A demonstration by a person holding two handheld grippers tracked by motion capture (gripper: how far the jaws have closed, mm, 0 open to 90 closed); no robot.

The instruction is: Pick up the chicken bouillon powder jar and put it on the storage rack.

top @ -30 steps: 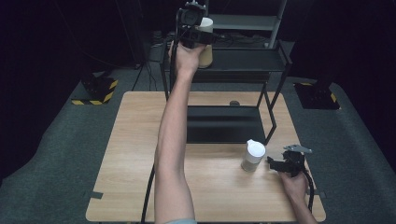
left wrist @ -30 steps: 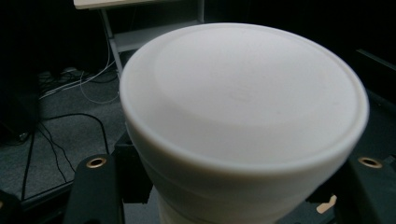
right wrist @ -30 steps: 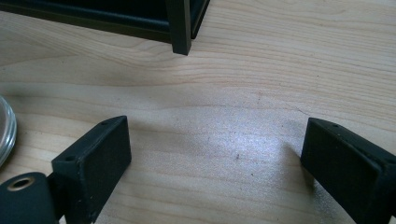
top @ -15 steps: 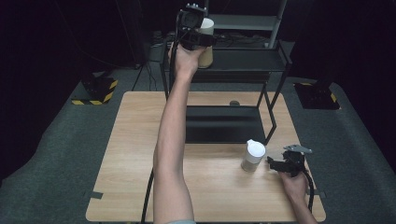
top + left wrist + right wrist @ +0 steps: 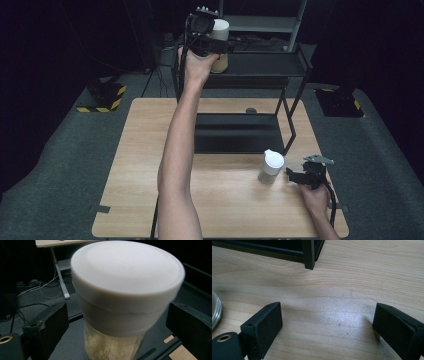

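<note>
The wooden table [image 5: 150, 165] is lit brightly from above in the high view, while everything around it is lost in near-black. A soft sheen is seen on the wood in the right gripper view, with faint shadows cast beside the jaws. In the left gripper view, the white-lidded jar [image 5: 125, 290] is rendered soft and out of focus, its lid evenly lit.

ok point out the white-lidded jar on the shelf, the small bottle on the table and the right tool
white-lidded jar [image 5: 127, 272], left gripper view, lid top
small bottle [image 5: 271, 167], high view, its body
right tool [image 5: 291, 173], high view, between its tips
</note>
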